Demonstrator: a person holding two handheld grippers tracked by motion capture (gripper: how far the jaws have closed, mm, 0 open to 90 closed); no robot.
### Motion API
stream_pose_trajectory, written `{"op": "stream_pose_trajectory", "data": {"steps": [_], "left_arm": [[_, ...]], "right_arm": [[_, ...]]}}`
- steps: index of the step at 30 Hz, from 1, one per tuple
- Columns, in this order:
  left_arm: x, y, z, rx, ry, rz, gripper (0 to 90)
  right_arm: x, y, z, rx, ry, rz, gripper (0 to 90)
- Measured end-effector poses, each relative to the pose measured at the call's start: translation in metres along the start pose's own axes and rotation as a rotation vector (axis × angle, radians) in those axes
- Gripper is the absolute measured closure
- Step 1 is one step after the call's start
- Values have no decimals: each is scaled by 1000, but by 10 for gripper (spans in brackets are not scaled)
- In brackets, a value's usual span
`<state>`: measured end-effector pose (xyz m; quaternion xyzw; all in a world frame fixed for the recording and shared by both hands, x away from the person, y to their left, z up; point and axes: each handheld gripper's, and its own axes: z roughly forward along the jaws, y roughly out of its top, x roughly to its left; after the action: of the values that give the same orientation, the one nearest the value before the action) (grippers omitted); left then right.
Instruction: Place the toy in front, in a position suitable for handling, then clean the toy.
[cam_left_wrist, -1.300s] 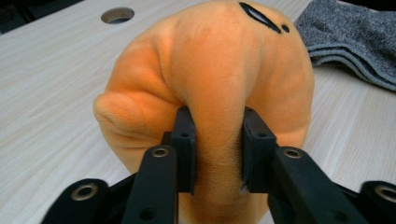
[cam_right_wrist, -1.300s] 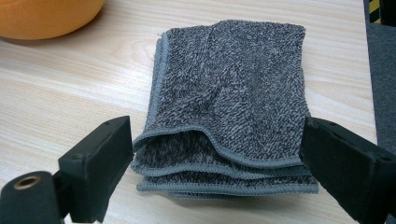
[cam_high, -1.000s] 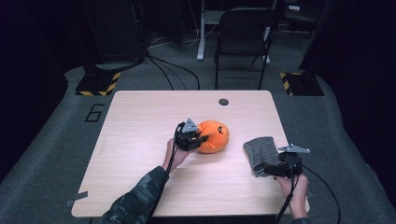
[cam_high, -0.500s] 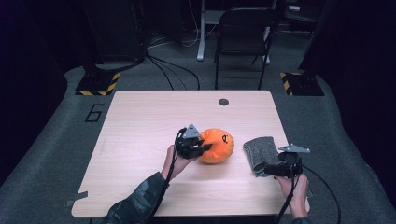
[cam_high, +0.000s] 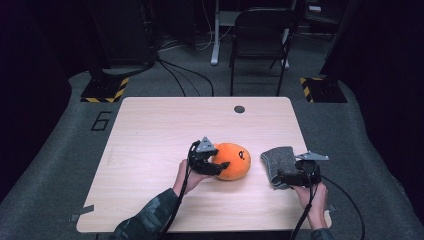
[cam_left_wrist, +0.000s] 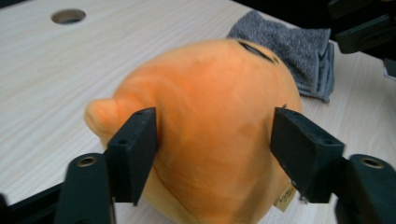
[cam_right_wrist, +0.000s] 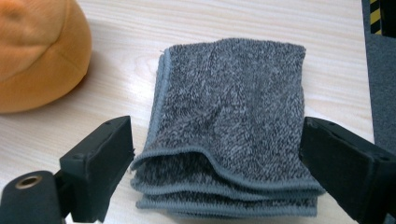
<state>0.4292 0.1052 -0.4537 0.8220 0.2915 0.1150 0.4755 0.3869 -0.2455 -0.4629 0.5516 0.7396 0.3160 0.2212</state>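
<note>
Release looks like the step in hand: left claw (cam_left_wrist: 212, 154), jaws just opened, straddles the orange plush toy (cam_left_wrist: 205, 130) mid-table (cam_high: 150, 125). Right claw (cam_right_wrist: 217, 168) stands wide around the folded grey towel (cam_right_wrist: 233, 107) at right; closing there seems next.

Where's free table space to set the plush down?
Bare: the whole far half of the table up to the round hole, plus the left edge. Crowded: near right, orange plush beside the folded grey towel.
</note>
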Motion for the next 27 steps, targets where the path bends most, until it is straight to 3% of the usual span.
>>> {"op": "stream_pose_trajectory", "data": {"steps": [6,8,17,27], "left_arm": [[3,-2,-14,-22,13,-12,157],[5,-5,-16,-21,16,-29,156],[7,-16,-23,-1,25,-32,153],[6,-30,-20,34,7,-32,160]], "right_arm": [[-2,6,10,9,-3,3,94],[-3,7,11,10,-1,0,94],[0,17,22,13,1,-20,95],[-5,18,41,47,-14,6,87]]}}
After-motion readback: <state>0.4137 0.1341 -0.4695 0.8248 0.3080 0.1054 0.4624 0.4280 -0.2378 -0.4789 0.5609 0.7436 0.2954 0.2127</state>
